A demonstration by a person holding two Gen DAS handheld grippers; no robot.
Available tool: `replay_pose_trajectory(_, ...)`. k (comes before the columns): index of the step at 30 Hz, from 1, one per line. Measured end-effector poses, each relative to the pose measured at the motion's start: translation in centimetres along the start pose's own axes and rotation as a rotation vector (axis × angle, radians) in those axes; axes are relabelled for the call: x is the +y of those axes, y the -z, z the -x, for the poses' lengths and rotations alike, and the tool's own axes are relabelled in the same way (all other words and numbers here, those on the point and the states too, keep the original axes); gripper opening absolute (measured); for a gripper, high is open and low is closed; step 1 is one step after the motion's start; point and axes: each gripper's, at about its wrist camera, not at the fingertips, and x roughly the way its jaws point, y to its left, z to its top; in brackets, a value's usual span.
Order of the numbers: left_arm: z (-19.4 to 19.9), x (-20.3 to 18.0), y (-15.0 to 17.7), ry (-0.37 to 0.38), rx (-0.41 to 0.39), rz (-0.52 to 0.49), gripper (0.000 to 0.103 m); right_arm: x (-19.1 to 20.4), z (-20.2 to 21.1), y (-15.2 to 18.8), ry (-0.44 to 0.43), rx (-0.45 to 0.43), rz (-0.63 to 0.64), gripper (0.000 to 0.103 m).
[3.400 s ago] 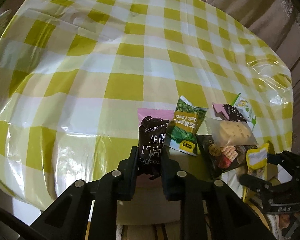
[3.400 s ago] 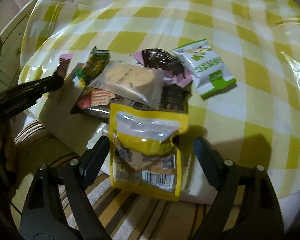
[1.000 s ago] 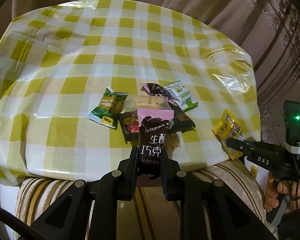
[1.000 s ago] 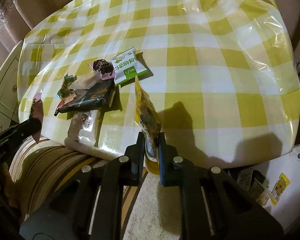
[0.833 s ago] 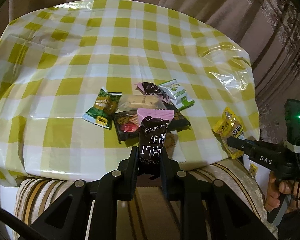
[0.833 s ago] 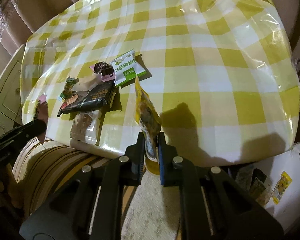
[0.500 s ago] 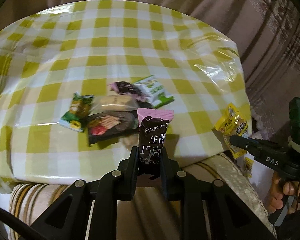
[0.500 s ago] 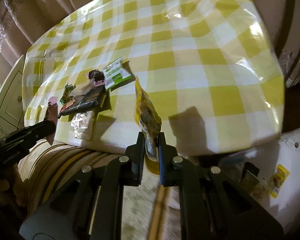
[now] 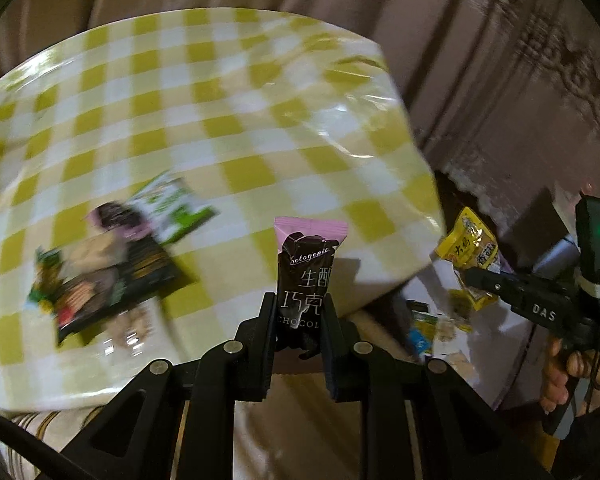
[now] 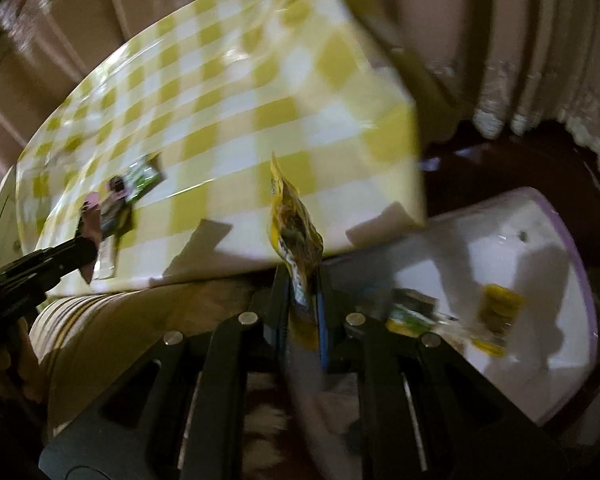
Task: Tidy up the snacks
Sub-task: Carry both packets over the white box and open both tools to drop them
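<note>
Two handheld grippers each carry one snack. The left gripper [image 9: 299,314] is clamped on a pink-and-brown chocolate packet [image 9: 306,268], held upright near the table's corner. The right gripper [image 10: 302,300] is clamped on a yellow snack pouch [image 10: 294,228], held just beyond the table edge. On the yellow checked tablecloth [image 9: 220,120] lies one blurred pile of packets [image 9: 112,256]. A white tub [image 10: 540,280] below holds at least two packets.
</note>
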Motion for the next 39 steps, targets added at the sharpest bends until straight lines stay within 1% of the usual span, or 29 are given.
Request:
replay_pose_trajectory(5, -1.7, -4.6, -1.1, 0.049, 0.022, -0.096, 0.02, -4.7, 0.6, 0.3, 0.056, -0.014, -0.088, 0.014)
replay_pose_trajectory(11, -4.7, -9.9, -1.9, 0.099, 0.082, -0.225, 0.02, -9.3, 0.8, 0.3, 0.107, -0.028, -0.177, 0.014)
replay_pose_trajectory(16, -7.2, -14.1, -2.3, 0.14, 0.126, -0.337, 0.02, -11.7, 0.5, 0.2, 0.126, -0.029, -0.221, 0.014)
replay_pose_trajectory(21, -9.3, -17.1, -2.3, 0.175, 0.17, -0.411, 0.021, -13.0, -0.1, -0.4, 0.127, -0.03, -0.24, 0.015)
replay_pose_trajectory(24, -10.4, -17.8, -2.5, 0.19, 0.195, -0.419, 0.022, -13.2, -0.3, -0.6, 0.127, -0.029, -0.248, 0.015)
replay_pose_trajectory(25, -10.8, -17.9, -2.5, 0.196, 0.211, -0.416, 0.023, -13.3, -0.4, -0.7, 0.124, -0.028, -0.254, 0.017)
replay_pose_trajectory(26, -11.3, -17.8, -2.6, 0.196, 0.227, -0.41, 0.026, -13.4, -0.4, -0.8, 0.124, -0.027, -0.255, 0.021)
replay_pose_trajectory(27, -11.5, -17.6, -2.6, 0.192, 0.237, -0.402, 0.032, -13.5, -0.5, -0.8, 0.127, -0.027, -0.256, 0.025)
replay_pose_trajectory(28, -11.6, -17.3, -2.6, 0.189, 0.241, -0.39, 0.036, -13.4, -0.5, -0.9, 0.128, -0.029, -0.254, 0.026)
replay_pose_trajectory(30, -11.4, -17.0, -2.7, 0.198, 0.232, -0.376, 0.05, -13.4, -0.4, -0.9, 0.126, -0.031, -0.247, 0.028)
replay_pose_trajectory(32, -11.0, -16.8, -2.7, 0.199, 0.213, -0.365, 0.058, -13.3, -0.5, -1.0, 0.128, -0.031, -0.245, 0.029)
replay_pose_trajectory(36, -10.2, -15.8, -2.9, 0.19, 0.185, -0.328, 0.062, -13.1, 0.1, -1.1, 0.132, -0.045, -0.248, 0.029)
replay_pose_trajectory(39, -9.4, -14.2, -3.3, 0.191, 0.156, -0.258, 0.063, -12.7, 0.4, -1.3, 0.137, -0.049, -0.239, 0.029)
